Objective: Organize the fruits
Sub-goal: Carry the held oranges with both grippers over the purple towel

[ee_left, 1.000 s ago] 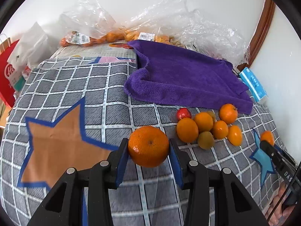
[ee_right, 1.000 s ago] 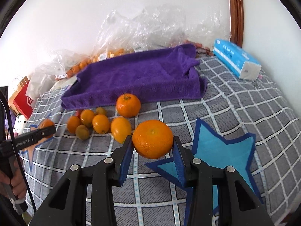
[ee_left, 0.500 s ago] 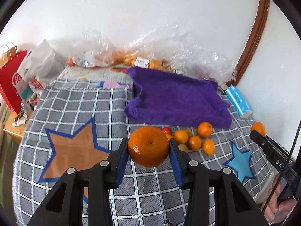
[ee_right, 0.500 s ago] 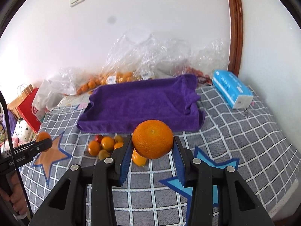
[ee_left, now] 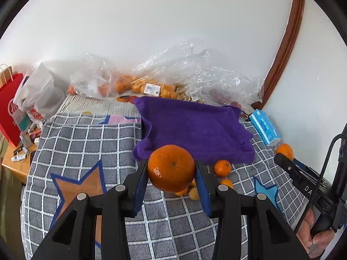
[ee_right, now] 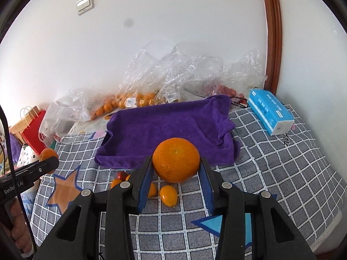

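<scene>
My left gripper [ee_left: 171, 179] is shut on a large orange [ee_left: 171, 168] and holds it high above the checked cloth. My right gripper [ee_right: 176, 173] is shut on another large orange [ee_right: 176, 160], also held high. A purple towel [ee_left: 193, 127] lies spread at the back of the table; it also shows in the right wrist view [ee_right: 169, 127]. Several small oranges [ee_left: 222, 168] and a red fruit [ee_right: 121, 175] lie in a loose group in front of the towel, partly hidden behind both grippers. The right gripper shows at the right edge of the left wrist view [ee_left: 284, 156].
Clear plastic bags with oranges [ee_left: 151, 86] lie along the wall behind the towel. A blue tissue pack [ee_right: 271, 110] sits at the back right. A red paper bag [ee_left: 10, 108] and white bag [ee_left: 39, 93] stand left of the table. The wooden door frame [ee_right: 273, 32] rises at the right.
Both grippers have risen and pulled back from the table, each still holding its orange. The fruit group and towel now look smaller and farther below.
</scene>
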Demonstrator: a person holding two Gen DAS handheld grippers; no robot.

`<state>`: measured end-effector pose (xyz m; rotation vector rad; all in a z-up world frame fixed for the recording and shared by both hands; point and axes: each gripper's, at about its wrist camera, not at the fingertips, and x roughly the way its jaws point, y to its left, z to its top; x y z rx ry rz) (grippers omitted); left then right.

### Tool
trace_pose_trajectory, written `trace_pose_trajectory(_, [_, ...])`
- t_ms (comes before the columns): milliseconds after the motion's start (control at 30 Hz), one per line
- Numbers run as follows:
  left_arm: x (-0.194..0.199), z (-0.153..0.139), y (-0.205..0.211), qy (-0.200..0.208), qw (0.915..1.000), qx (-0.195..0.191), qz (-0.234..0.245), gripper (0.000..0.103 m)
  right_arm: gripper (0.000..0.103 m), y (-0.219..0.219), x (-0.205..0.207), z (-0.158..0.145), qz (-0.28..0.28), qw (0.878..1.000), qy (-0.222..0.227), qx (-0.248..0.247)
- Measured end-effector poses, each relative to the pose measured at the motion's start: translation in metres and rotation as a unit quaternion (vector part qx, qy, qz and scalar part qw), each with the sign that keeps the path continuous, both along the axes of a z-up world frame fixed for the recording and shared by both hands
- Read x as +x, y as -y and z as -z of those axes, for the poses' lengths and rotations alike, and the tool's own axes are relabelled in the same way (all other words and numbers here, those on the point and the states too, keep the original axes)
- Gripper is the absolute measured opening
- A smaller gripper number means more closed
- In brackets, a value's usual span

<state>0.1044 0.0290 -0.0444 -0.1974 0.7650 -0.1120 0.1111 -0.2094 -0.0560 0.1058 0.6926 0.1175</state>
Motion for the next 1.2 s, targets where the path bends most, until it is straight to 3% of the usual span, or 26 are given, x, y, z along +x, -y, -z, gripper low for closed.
trace_pose_trajectory(633, [0.088, -0.013, 0.014, 0.008, 0.9999, 0.005, 0.009, 0.04, 0.041, 0.006, 0.086, -0.019, 0.003, 1.0, 0.015, 0.005])
trace_pose_trajectory(1200, [0.166, 0.019, 0.012, -0.02, 0.9998, 0.01, -0.001, 0.039, 0.041, 0.016, 0.164, 0.018, 0.008, 1.0, -0.005, 0.006])
